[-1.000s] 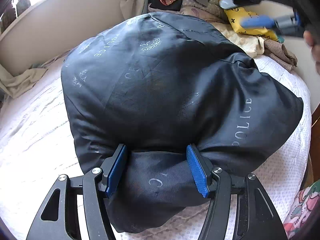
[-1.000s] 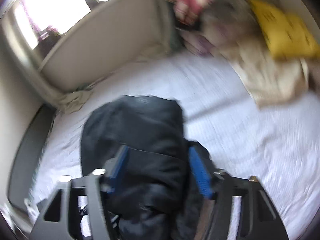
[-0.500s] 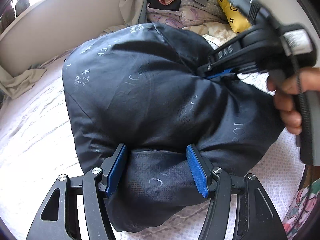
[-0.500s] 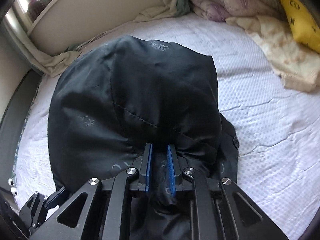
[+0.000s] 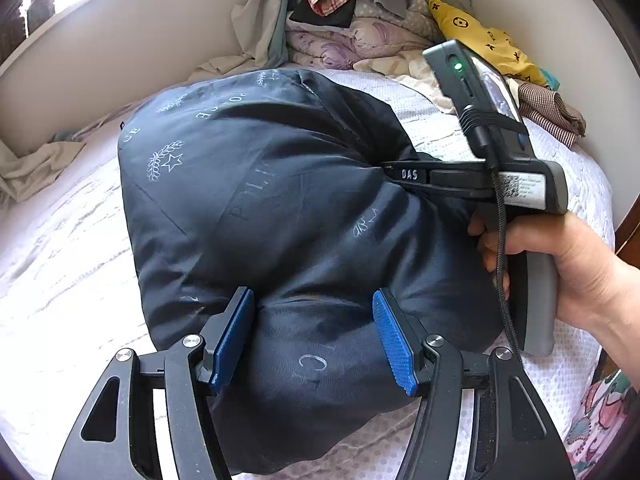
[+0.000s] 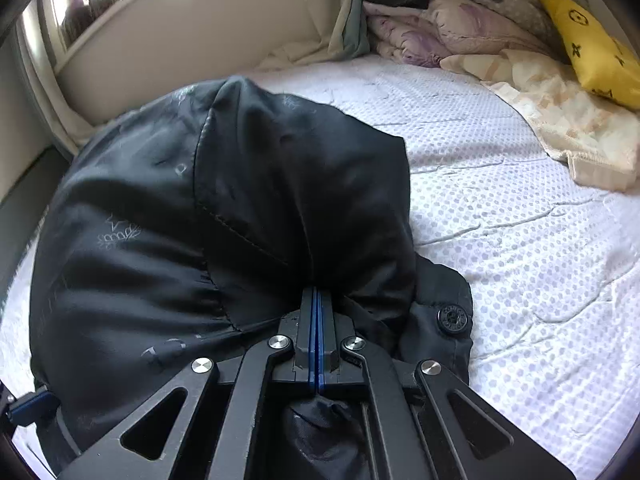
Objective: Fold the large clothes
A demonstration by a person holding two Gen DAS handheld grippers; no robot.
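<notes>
A dark navy padded jacket (image 5: 280,208) with pale "POLICE" lettering lies bunched on the white bed cover (image 5: 60,248). My left gripper (image 5: 314,336) has a thick roll of the jacket's near edge wedged between its blue pads, which press on it from both sides. My right gripper (image 6: 317,308) is shut, its pads together on a pinch of the jacket (image 6: 200,220) at its right side. In the left wrist view the right gripper (image 5: 390,168) reaches in from the right, held by a person's hand (image 5: 568,264).
A heap of mixed clothes (image 5: 360,4) and a yellow cushion (image 5: 484,44) lie against the far wall. A beige blanket (image 6: 560,120) covers the bed's far right. A snap button (image 6: 452,318) shows on a jacket flap beside the right gripper. A beige wall panel (image 5: 120,40) borders the left.
The right gripper came down onto the jacket's right side and its jaws closed on the fabric. The jacket's bulge was pressed lower. The left gripper kept still.
</notes>
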